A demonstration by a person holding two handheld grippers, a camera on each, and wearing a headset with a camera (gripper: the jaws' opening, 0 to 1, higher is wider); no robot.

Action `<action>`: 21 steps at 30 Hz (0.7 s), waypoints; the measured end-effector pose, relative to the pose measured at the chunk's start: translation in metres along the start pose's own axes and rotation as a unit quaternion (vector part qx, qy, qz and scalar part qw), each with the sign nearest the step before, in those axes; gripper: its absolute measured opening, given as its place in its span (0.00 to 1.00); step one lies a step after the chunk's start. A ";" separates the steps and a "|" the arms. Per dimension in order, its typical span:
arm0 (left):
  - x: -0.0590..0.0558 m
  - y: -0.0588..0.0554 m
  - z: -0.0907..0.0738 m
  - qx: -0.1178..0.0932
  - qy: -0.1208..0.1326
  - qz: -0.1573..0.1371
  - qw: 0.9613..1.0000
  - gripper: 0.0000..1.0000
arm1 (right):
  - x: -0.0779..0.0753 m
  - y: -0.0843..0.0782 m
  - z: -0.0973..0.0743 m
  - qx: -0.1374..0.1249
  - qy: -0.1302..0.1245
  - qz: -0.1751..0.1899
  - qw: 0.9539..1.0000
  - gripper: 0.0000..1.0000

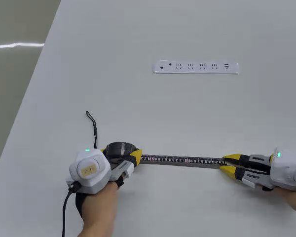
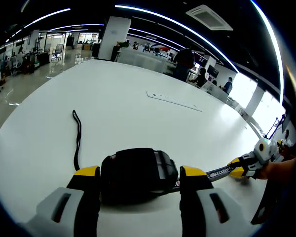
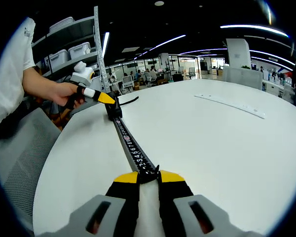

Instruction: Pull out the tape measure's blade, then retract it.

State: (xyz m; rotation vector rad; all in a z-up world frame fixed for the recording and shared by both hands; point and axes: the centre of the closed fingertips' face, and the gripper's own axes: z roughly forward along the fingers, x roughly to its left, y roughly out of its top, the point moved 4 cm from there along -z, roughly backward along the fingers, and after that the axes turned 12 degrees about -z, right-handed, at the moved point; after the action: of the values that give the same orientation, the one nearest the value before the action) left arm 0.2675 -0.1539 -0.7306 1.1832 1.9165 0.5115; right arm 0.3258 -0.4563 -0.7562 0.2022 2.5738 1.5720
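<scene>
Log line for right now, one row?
left gripper: shut on case | right gripper: shut on blade | blade: extended along table

This looks like a large open-plan office or lab floor. Beyond the jaws of the left gripper (image 2: 139, 173), past a broad white table (image 2: 133, 106) carrying a power strip (image 2: 173, 100), stand a white pillar (image 2: 112, 37), rows of desks (image 2: 143, 56) and people (image 2: 183, 61) under long ceiling light strips (image 2: 187, 25). Left of the jaws of the right gripper (image 3: 148, 176) rise metal shelves (image 3: 96, 44) with storage bins (image 3: 79, 50), and nearer sits a grey mesh chair (image 3: 19, 153).
</scene>
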 end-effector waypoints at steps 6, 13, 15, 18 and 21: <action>0.001 0.000 0.001 0.001 0.002 -0.002 1.000 0.61 | -0.002 -0.001 0.000 -0.002 0.001 -0.002 1.000 0.13; 0.001 -0.001 0.001 0.001 0.004 0.002 1.000 0.61 | -0.001 0.000 -0.001 -0.001 0.002 -0.005 1.000 0.12; 0.001 -0.001 0.001 0.001 0.005 0.002 1.000 0.61 | -0.001 0.000 -0.001 -0.001 0.002 -0.005 1.000 0.12; 0.001 -0.001 0.001 0.001 0.006 0.002 1.000 0.62 | 0.000 0.001 -0.002 0.000 0.003 -0.004 1.000 0.12; 0.001 -0.001 0.001 0.000 0.006 0.001 1.000 0.62 | 0.001 0.000 -0.003 0.000 0.003 -0.002 1.000 0.12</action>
State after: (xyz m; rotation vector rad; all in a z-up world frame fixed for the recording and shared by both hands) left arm 0.2675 -0.1540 -0.7326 1.1836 1.9263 0.5214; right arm 0.3243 -0.4584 -0.7550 0.1935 2.5781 1.5732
